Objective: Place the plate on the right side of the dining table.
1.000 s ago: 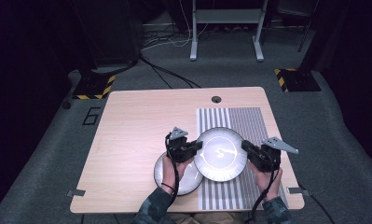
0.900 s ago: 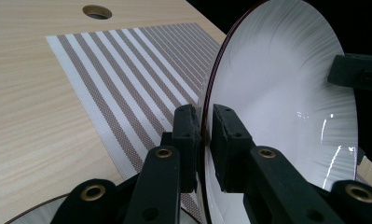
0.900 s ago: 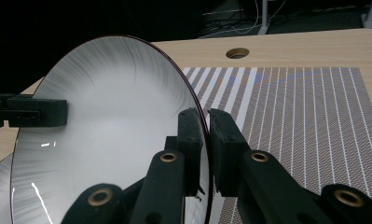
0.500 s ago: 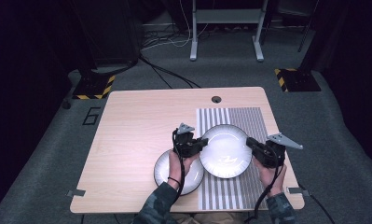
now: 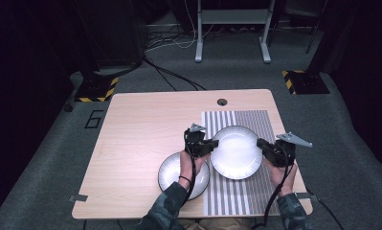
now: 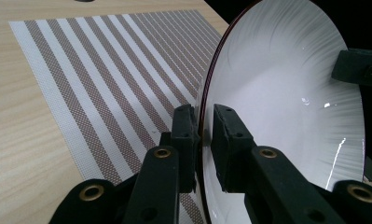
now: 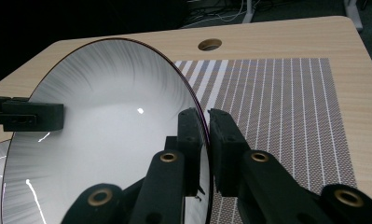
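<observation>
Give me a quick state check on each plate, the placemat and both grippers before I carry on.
Large plate: clamped at opposite rims by both grippers, over the placemat; whether it rests on it or is lifted, cannot tell.
Small plate: flat on the table, not gripped, partly under the left forearm.
Striped placemat: flat on the table.
Left gripper: shut on the large plate's rim.
Right gripper: shut on the opposite rim.
Table: plates and placemat on it.

A dim lab or recording studio rather than a home. A pale wooden counter (image 5: pixel 145 139) with a cable hole (image 5: pixel 221 102) stands on grey carpet (image 5: pixel 45 158). Black cables (image 5: pixel 169 76) trail across the floor, yellow-and-black hazard tape marks equipment bases (image 5: pixel 95 91), and a grey metal stand (image 5: pixel 231 28) sits behind. A taped numeral (image 5: pixel 94 119) marks the carpet beside the counter.
</observation>
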{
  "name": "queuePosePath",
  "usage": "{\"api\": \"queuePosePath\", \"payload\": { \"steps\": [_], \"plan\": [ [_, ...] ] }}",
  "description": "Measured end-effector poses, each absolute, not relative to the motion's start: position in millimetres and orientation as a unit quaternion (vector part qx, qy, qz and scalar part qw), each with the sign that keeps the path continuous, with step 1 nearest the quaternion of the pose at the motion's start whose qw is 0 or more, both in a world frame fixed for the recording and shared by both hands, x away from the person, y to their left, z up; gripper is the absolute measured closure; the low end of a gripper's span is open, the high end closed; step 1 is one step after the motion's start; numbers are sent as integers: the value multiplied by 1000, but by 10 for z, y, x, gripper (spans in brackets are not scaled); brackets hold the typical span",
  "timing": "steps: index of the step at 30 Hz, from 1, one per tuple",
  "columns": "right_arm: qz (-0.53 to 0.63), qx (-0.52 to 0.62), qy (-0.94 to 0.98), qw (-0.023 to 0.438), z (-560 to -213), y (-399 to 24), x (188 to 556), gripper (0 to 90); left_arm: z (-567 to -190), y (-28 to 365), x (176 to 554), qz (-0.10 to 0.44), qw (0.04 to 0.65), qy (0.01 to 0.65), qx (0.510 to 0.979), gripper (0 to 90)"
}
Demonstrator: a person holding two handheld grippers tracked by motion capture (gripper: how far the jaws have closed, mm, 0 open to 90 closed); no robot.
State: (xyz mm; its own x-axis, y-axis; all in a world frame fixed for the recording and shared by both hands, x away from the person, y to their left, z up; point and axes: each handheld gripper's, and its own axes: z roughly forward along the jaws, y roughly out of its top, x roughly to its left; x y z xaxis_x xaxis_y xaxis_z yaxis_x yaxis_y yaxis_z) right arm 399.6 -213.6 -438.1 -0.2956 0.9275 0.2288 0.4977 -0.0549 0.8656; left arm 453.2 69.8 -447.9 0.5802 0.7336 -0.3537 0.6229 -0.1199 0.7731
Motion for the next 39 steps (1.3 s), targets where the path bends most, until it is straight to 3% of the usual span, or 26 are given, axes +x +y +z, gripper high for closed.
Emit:
{"api": "queuePosePath", "payload": {
  "steps": [13, 39],
  "plan": [
    [459, 562, 652, 221, -4463, -2212, 4179, 834, -4577, 589, 4722, 39, 463, 473, 749, 781],
    [458, 597, 628, 198, -4667, -2330, 4355, 831, -4753, 391, 4848, 60, 453, 507, 731, 765]
  ]
}}
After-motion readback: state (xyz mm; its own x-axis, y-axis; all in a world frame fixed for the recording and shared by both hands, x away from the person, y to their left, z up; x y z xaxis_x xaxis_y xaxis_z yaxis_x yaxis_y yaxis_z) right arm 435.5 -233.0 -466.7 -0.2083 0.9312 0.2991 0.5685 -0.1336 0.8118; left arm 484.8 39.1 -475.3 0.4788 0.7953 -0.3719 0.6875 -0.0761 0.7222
